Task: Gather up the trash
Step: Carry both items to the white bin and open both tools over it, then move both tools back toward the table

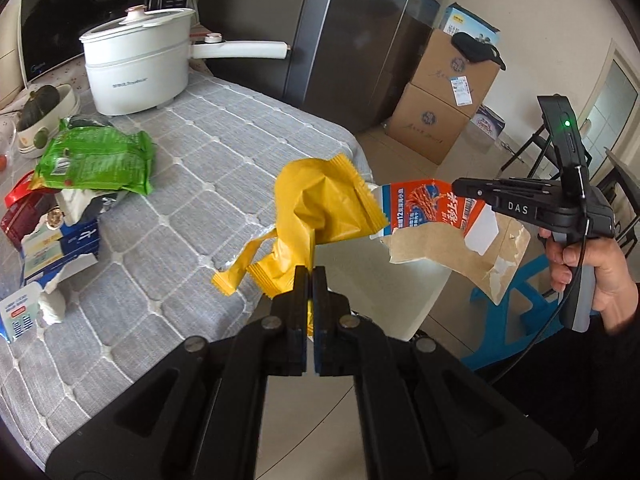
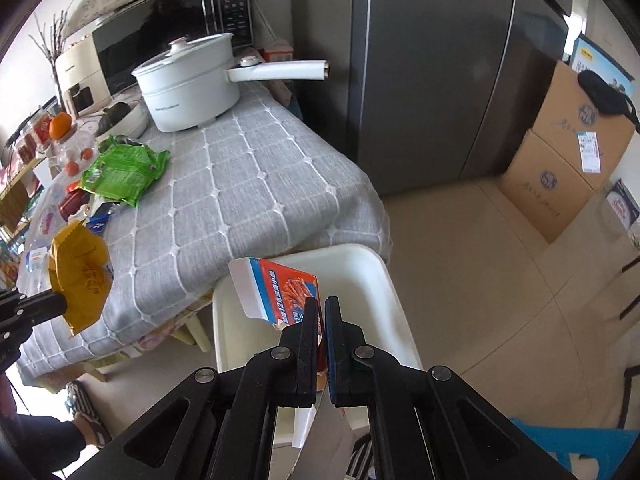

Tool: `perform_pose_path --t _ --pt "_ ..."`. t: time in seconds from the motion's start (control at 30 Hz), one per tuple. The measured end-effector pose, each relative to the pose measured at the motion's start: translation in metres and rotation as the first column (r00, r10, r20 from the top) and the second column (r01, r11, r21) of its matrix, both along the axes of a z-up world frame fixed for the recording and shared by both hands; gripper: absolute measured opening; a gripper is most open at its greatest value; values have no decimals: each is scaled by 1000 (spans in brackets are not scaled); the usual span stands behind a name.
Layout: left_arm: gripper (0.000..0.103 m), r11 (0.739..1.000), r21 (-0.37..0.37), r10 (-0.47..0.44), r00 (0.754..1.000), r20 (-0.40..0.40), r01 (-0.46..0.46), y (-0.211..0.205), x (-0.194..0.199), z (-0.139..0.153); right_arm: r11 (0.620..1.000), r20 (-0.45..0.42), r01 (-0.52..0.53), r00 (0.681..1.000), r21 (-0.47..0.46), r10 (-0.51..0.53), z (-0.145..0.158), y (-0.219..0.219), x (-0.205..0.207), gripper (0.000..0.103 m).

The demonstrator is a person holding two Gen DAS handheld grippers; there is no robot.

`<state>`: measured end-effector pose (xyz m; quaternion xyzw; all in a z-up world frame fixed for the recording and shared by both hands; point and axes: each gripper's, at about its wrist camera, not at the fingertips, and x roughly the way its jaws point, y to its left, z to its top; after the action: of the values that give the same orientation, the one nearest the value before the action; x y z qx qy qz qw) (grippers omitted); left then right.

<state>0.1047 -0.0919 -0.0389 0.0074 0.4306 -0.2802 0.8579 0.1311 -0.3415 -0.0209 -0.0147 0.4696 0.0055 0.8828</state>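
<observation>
Right tool point(image 1: 460, 187), marked "DAS", grips torn carton point(image 1: 424, 210) printed "12".

Pot point(image 1: 136, 62) on the far part of the table point(image 1: 224, 128), handle pointing right, microwave point(image 1: 80, 8) behind it. Fridge point(image 1: 360, 32) beyond the table's far right corner, stacked boxes point(image 1: 444, 96) on the floor to its right. Pile of wrappers point(image 1: 96, 160) along the table's left side, bowl point(image 1: 48, 120) just behind the pile. Wrapper point(image 1: 320, 204) clamped in the left gripper point(image 1: 311, 276) over the table's near right edge. Torn carton point(image 2: 280, 288) clamped in the right gripper point(image 2: 321, 304), right of the wrapper, above the bin point(image 2: 360, 276) beside the table's near corner.
</observation>
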Motion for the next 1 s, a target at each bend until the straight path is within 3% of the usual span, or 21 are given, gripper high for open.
perform_pose_path --t 0.07,0.13,0.23,0.3,0.37,0.5,0.9,0.93,0.97,1.0 --pt "2 1000 7 -17 1000 -8 17 -9 1 -4 999 -7 28 1000 14 -28 -6 -12 2 5" --pt "2 999 15 -32 999 -14 32 -19 1 -8 998 -22 60 998 31 -59 -11 -23 4 13" --pt "2 998 21 -50 998 -25 51 -29 3 -12 994 -31 100 995 46 -98 -11 -38 2 34" --pt "2 998 25 -62 998 -32 63 -37 4 -15 992 -21 118 993 54 -117 -7 -45 -3 58" --pt "2 997 31 -72 997 -36 73 -45 6 -19 990 -3 124 992 62 -124 -2 -49 -7 66" --pt "2 994 41 -95 995 -44 97 -60 9 -26 990 11 131 991 49 -131 4 -54 -15 76" --pt "3 990 36 -137 990 -44 139 -97 22 -47 989 5 145 989 18 -145 4 -66 -28 81" --pt "7 990 34 -135 990 -44 137 -97 24 -49 989 5 147 989 19 -148 4 -67 -28 81" --pt "23 990 37 -132 990 -48 134 -99 26 -50 988 5 150 989 20 -150 4 -68 -29 81" --pt "46 991 48 -119 992 -51 121 -100 27 -52 988 4 154 988 21 -154 4 -69 -30 81"
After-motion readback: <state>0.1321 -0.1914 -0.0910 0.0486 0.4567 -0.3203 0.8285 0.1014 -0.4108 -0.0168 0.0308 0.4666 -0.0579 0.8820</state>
